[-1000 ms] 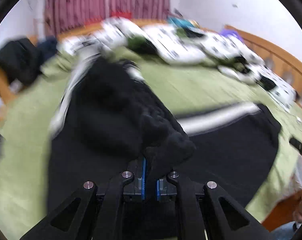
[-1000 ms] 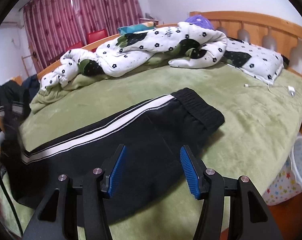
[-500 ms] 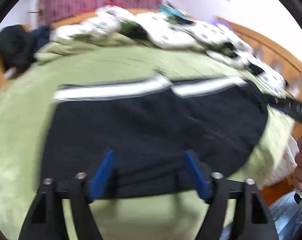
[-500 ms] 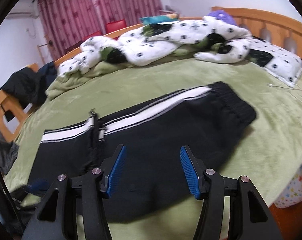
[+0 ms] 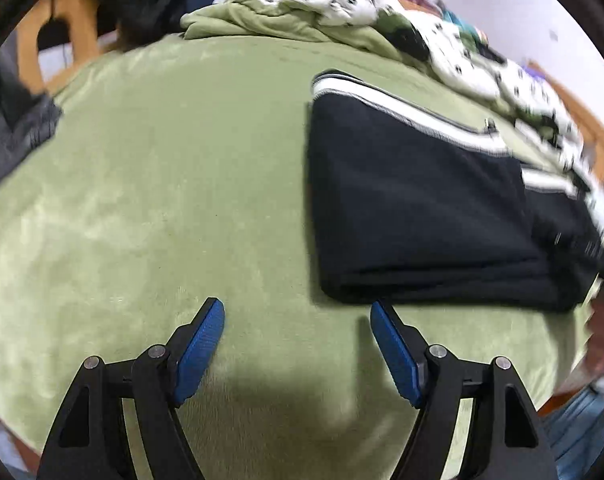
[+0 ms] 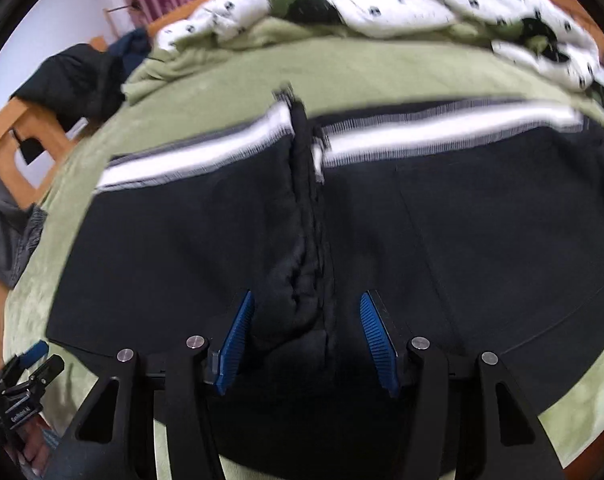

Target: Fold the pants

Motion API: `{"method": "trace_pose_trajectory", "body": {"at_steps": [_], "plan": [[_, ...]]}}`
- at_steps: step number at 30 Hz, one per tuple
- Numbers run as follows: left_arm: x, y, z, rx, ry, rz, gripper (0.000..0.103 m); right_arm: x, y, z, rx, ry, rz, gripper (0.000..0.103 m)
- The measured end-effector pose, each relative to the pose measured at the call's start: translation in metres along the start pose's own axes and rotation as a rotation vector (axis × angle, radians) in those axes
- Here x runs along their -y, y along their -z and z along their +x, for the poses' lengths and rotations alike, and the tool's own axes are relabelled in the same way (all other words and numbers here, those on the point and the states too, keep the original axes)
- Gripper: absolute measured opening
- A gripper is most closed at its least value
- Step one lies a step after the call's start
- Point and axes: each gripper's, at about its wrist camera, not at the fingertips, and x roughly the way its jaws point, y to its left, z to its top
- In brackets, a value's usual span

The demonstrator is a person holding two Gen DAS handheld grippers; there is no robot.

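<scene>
Green bedspread (image 5: 142,184): pants (image 5: 414,208) lay folded, released since earlier; my left gripper (image 5: 296,322) and right gripper (image 6: 304,316) gaped, empty.

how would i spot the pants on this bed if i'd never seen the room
Start at the bed covered by a green blanket. A crumpled white quilt with dark flowers lies heaped along its far side; nearer the front edge lie the pants, folded flat. They are the only black thing on the blanket, with a broad white stripe along one side.
</scene>
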Motion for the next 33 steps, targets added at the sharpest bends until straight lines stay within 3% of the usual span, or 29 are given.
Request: {"method": "trace_pose_trajectory", "body": {"at_steps": [2,4,5,6,7,10,12,14,17,20,21,22,23,26,29,31,33], "plan": [[-0.005,0.0,0.002,0.031,0.026,-0.016,0.073,0.001,0.0,-0.001,0.013,-0.008,0.002,0.05],[-0.004,0.002,0.002,0.076,0.035,-0.021,0.073,0.001,-0.001,0.001,-0.004,-0.058,0.004,0.029],[-0.003,0.003,0.001,0.1,0.039,-0.028,0.072,0.002,0.0,-0.002,0.003,-0.065,0.005,0.028],[-0.002,0.002,0.003,0.1,0.039,-0.021,0.065,0.002,-0.001,-0.004,0.009,-0.074,0.001,0.024],[0.003,-0.001,0.007,0.096,0.035,-0.003,0.048,0.003,0.001,-0.011,0.023,-0.101,0.003,0.021],[0.006,-0.007,0.01,0.083,0.012,0.043,0.043,0.011,0.004,-0.035,0.049,-0.214,0.047,0.02],[-0.004,-0.006,0.007,0.075,0.063,-0.013,0.044,0.011,0.011,-0.043,0.058,-0.223,0.031,0.02],[-0.012,-0.008,0.013,0.054,0.084,-0.041,0.044,0.006,0.02,-0.029,0.015,-0.147,-0.014,0.021],[-0.007,-0.008,0.01,0.043,0.075,-0.004,0.044,0.012,0.029,-0.013,0.001,-0.138,0.0,0.025],[-0.004,-0.009,-0.006,0.012,0.144,0.057,0.043,0.017,0.024,-0.032,0.024,-0.159,-0.006,0.03],[-0.004,-0.01,-0.015,0.032,0.175,0.069,0.048,0.019,0.024,-0.039,0.056,-0.152,0.001,0.034],[-0.006,-0.012,-0.02,0.046,0.181,0.07,0.062,0.022,0.025,-0.046,0.1,-0.136,0.013,0.038],[-0.006,-0.014,-0.026,0.076,0.188,0.057,0.067,0.024,0.026,-0.05,0.127,-0.127,0.021,0.039],[-0.003,-0.027,-0.024,0.108,0.245,-0.011,0.067,0.022,0.032,-0.038,0.094,-0.111,0.0,0.04],[0.002,-0.042,-0.003,0.078,0.206,-0.082,0.067,0.007,0.038,-0.037,0.111,-0.034,-0.113,0.04],[0.009,-0.043,0.02,0.04,0.114,-0.079,0.067,0.004,0.04,-0.047,0.109,-0.037,-0.154,0.04],[0.012,-0.036,0.041,-0.02,0.06,-0.073,0.071,0.02,0.036,-0.063,0.12,-0.058,-0.117,0.04]]}}
